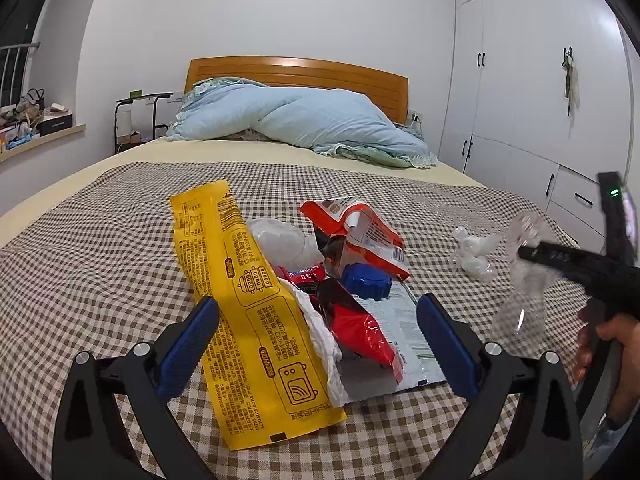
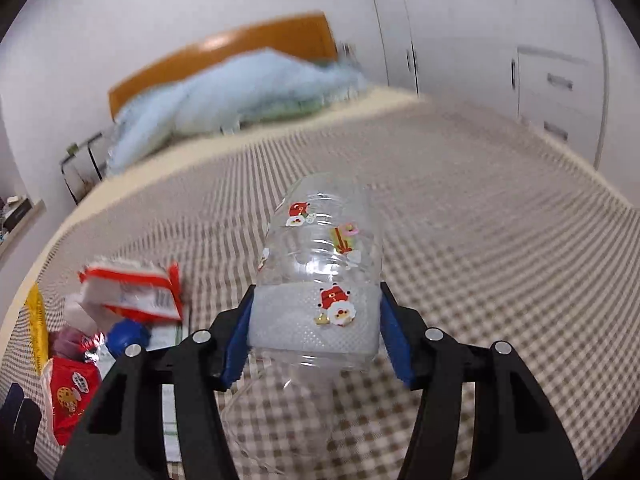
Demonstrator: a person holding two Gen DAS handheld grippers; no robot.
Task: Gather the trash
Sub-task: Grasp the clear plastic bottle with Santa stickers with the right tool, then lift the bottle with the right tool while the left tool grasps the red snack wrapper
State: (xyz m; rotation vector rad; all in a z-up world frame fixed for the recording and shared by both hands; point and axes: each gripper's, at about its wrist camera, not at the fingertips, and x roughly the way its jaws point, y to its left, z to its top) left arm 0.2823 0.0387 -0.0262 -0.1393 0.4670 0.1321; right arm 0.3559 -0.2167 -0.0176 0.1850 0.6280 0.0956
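On the checkered bedsheet (image 1: 100, 240) lies a heap of trash: a long yellow wrapper (image 1: 248, 320), a torn orange-red snack bag (image 1: 360, 236), a blue cap (image 1: 366, 282), a red packet (image 1: 360, 328) and some clear film (image 1: 284, 240). My left gripper (image 1: 318, 302) stands open astride this heap, its blue pads touching nothing. A crumpled white scrap (image 1: 474, 254) lies apart, to the right. My right gripper (image 2: 316, 292) is shut on a clear plastic bottle (image 2: 320, 248) with Santa stickers, held off the sheet. From the left wrist view the bottle (image 1: 524, 288) hangs at the right.
A light blue quilt (image 1: 304, 120) is piled before the wooden headboard (image 1: 296, 72). White wardrobes (image 1: 540, 100) line the right side. A black side table (image 1: 140, 116) and a cluttered sill (image 1: 36, 120) are at the left. A person's hand (image 1: 612, 336) grips the right tool.
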